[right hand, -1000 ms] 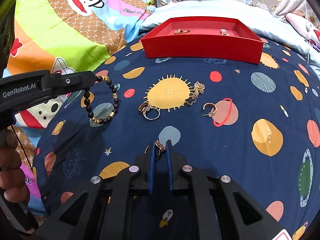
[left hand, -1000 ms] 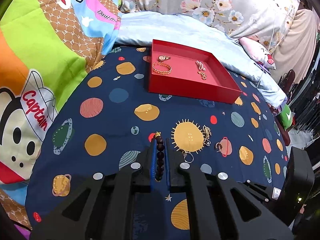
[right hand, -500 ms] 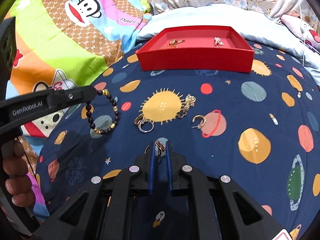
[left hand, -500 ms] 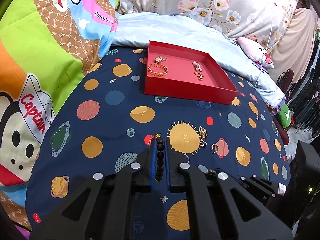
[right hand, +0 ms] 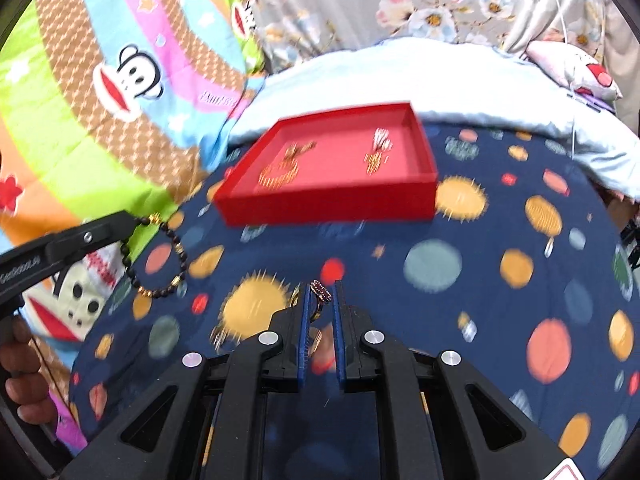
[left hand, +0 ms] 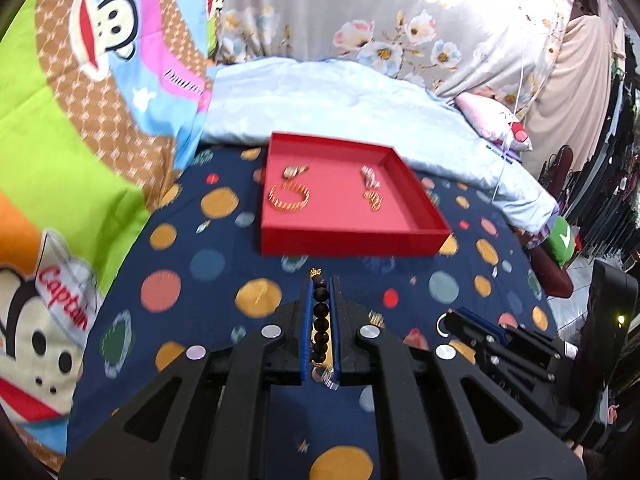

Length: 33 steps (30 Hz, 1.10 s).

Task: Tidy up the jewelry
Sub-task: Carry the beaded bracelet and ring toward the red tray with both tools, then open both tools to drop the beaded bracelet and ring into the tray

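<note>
My left gripper (left hand: 320, 286) is shut on a dark beaded bracelet (left hand: 320, 316) whose beads run up between the blue pads. From the right wrist view that bracelet (right hand: 160, 258) hangs as a loop from the left gripper at the left edge. A gold ring with dark stones (right hand: 321, 292) sits pinched in my right gripper (right hand: 320, 290), which is shut on it. Both grippers hover above the navy planet-print cloth (left hand: 224, 264), short of the red tray (left hand: 352, 236). A gold bangle (left hand: 289, 197) and small gold pieces (left hand: 371, 192) lie in the tray.
The right gripper's tip with a ring (left hand: 442, 325) shows low right in the left wrist view. A pale blue quilt (left hand: 340, 100) lies behind the tray, a cartoon blanket (left hand: 80, 128) to the left. More jewelry (right hand: 218, 336) lies blurred on the cloth.
Both grippers have risen and moved toward the red tray, which now looks closer. Each keeps its piece. The loose jewelry on the cloth has slipped down behind the fingers.
</note>
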Motion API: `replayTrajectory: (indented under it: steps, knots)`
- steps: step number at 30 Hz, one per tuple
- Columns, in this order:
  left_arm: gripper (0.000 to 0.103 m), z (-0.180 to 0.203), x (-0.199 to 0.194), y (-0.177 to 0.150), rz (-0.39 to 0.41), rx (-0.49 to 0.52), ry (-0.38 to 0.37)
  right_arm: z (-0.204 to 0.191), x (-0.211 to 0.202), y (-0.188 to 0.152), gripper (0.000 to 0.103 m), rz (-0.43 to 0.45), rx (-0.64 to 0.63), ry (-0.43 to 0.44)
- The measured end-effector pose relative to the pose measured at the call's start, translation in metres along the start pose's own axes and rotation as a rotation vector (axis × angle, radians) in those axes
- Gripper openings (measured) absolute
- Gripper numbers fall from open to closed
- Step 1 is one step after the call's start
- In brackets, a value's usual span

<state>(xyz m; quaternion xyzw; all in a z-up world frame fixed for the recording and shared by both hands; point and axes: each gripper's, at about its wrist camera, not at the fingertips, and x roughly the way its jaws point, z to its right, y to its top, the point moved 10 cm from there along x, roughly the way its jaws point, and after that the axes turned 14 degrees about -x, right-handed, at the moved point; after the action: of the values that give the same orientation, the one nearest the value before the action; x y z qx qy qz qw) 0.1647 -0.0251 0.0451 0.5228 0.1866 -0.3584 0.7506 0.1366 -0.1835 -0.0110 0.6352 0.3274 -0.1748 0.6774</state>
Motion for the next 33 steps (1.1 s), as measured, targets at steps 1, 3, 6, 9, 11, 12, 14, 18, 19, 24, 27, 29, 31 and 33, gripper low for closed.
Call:
replayTrajectory:
  steps: [1, 3, 6, 9, 11, 12, 14, 18, 19, 24, 27, 29, 31, 33]
  knots:
    - [0.007, 0.004, 0.001, 0.006, 0.007, 0.001, -0.008, 0.004, 0.0, 0.005, 0.009, 0.009, -0.002, -0.005]
    - [0.007, 0.009, 0.005, 0.016, 0.021, 0.008, -0.013, 0.013, 0.0, 0.022, 0.009, 0.032, -0.01, -0.017]
    - [0.007, 0.017, 0.012, 0.034, 0.047, 0.02, -0.007, 0.023, 0.003, 0.042, 0.009, 0.059, -0.02, -0.031]
    - [0.007, 0.024, 0.022, 0.049, 0.063, 0.027, -0.009, 0.035, 0.012, 0.06, 0.009, 0.076, -0.017, -0.041]
    - [0.007, 0.028, 0.031, 0.059, 0.072, 0.04, 0.001, 0.043, 0.02, 0.07, 0.009, 0.078, -0.005, -0.039]
    - [0.007, 0.03, 0.036, 0.062, 0.075, 0.045, 0.003, 0.046, 0.023, 0.073, 0.009, 0.079, -0.002, -0.04]
    - [0.007, 0.033, 0.045, 0.071, 0.084, 0.052, 0.01, 0.053, 0.032, 0.08, 0.009, 0.079, 0.001, -0.043]
    - [0.007, 0.037, 0.065, 0.083, 0.091, 0.062, 0.022, 0.062, 0.053, 0.092, 0.009, 0.066, 0.005, -0.044]
    - [0.007, 0.037, 0.072, 0.085, 0.088, 0.061, 0.025, 0.065, 0.06, 0.094, 0.009, 0.058, 0.01, -0.04]
    - [0.007, 0.032, 0.099, 0.086, 0.049, 0.037, 0.017, 0.071, 0.085, 0.095, 0.009, 0.028, 0.012, -0.045]
    - [0.007, 0.027, 0.113, 0.083, 0.034, 0.03, 0.026, 0.075, 0.098, 0.093, 0.009, 0.008, 0.024, -0.039]
    - [0.007, 0.024, 0.12, 0.081, 0.023, 0.025, 0.035, 0.077, 0.106, 0.091, 0.009, -0.004, 0.031, -0.039]
    - [0.007, 0.021, 0.126, 0.079, 0.014, 0.025, 0.046, 0.078, 0.112, 0.088, 0.009, -0.015, 0.035, -0.041]
    - [0.007, 0.017, 0.131, 0.078, 0.006, 0.024, 0.062, 0.077, 0.115, 0.087, 0.009, -0.02, 0.033, -0.044]
